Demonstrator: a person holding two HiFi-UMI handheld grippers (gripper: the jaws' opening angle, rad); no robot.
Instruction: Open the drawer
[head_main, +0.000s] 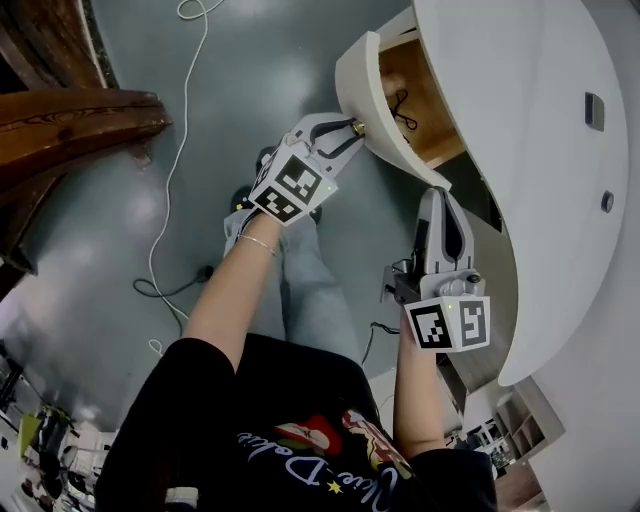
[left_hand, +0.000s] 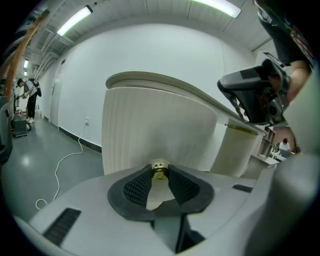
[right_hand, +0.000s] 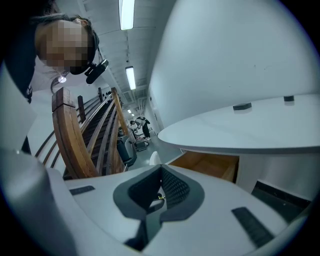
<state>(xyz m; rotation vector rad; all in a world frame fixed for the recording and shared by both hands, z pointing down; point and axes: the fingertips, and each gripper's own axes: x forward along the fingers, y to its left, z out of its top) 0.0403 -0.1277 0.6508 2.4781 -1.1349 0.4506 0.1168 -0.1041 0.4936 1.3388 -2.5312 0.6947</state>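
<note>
Head view: the left forearm reaches forward and up the picture, bare to the wrist. The left gripper (head_main: 350, 130) angles toward the upper right and is clamped on the small brass knob (head_main: 358, 127) of the drawer (head_main: 362, 88). The right arm runs straight up the picture beside the white desk top (head_main: 530, 150). The right gripper (head_main: 437, 196) has its fingers drawn together, empty, near the drawer's lower corner. The drawer stands open, jutting left out of the desk. Its front is a curved white panel with a light wooden box behind it, where a black cable (head_main: 402, 108) lies. The front's long axis slants from upper left to lower right, and the knob faces the person.

Left gripper view: the left gripper (left_hand: 159, 169) has its dark ribbed pads (left_hand: 137, 186) on either side of the knob (left_hand: 159, 172), pinching it at their tips. The drawer (left_hand: 150, 130) fills the middle as an upright, finely ribbed white face that curves away at both sides, with its ribs vertical.

Right gripper view: the right gripper (right_hand: 161, 172) has its tips meeting and nothing between them. Past them the drawer (right_hand: 210, 165) shows its wooden inside under the desk top (right_hand: 250, 131), open toward the camera.
</note>
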